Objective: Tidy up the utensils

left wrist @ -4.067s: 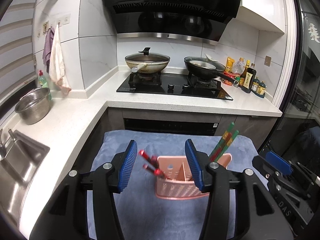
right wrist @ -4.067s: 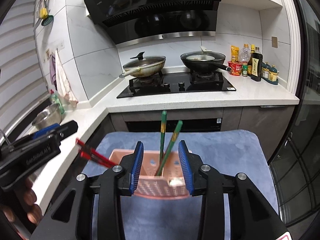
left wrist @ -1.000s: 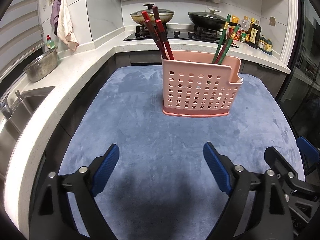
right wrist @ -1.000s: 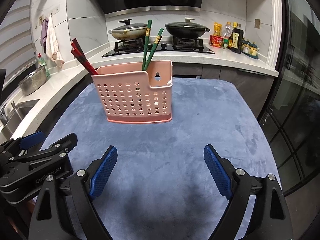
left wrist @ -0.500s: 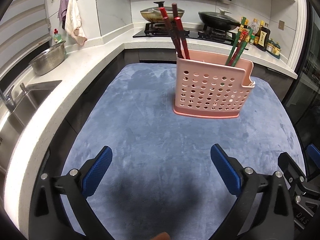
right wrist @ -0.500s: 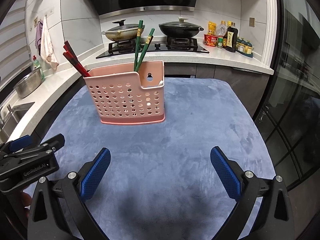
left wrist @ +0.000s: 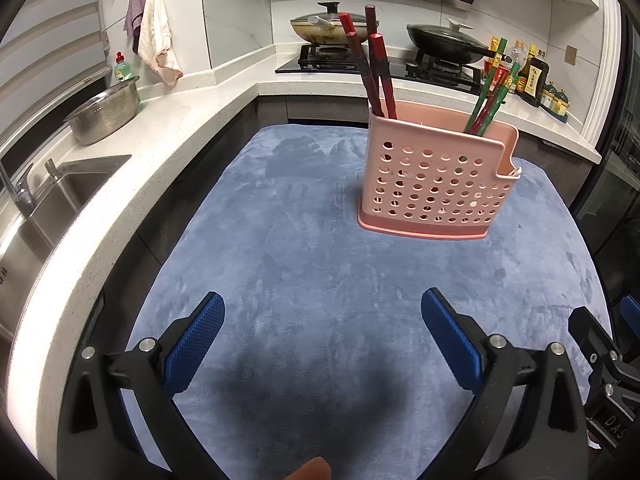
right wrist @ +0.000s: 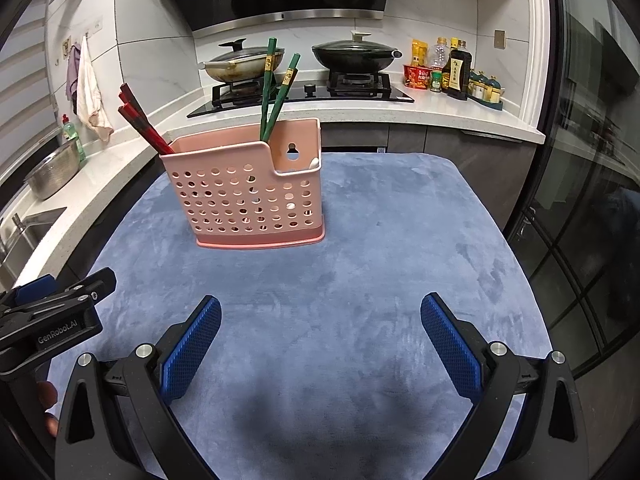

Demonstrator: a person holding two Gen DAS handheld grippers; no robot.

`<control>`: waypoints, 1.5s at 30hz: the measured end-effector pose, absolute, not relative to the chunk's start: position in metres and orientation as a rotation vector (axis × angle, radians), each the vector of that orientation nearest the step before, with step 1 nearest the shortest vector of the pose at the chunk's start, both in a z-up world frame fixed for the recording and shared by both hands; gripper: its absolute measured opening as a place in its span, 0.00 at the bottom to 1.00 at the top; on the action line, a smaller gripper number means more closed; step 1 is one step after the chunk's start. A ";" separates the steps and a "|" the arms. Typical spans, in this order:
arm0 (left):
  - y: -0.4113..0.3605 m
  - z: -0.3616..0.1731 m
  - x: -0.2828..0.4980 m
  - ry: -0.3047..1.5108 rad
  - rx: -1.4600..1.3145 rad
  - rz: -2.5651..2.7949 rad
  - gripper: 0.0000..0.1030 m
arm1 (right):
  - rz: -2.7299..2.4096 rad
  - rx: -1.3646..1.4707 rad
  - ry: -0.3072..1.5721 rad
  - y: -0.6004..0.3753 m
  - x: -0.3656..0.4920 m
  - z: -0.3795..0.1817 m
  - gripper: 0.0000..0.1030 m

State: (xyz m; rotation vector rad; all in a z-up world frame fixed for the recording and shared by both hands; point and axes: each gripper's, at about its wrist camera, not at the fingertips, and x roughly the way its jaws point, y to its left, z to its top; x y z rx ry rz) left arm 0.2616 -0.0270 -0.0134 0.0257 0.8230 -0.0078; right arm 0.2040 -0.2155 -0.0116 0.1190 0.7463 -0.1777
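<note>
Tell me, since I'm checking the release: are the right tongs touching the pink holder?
Apart. In the right wrist view the right tongs stand wide open with nothing between them, and bare blue cloth separates them from the holder.

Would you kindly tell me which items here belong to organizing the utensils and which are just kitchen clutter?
Job: pink holder, red chopsticks, green chopsticks.

Clutter: colander, soap bottle, towel, two pans, sauce bottles, sink.

Two lidded woks [right wrist: 356,55], steel colander [left wrist: 103,116]
</note>
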 end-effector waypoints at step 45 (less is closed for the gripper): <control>-0.028 -0.010 0.262 0.816 0.030 -0.011 0.92 | -0.168 0.114 0.758 -0.213 0.205 -0.016 0.94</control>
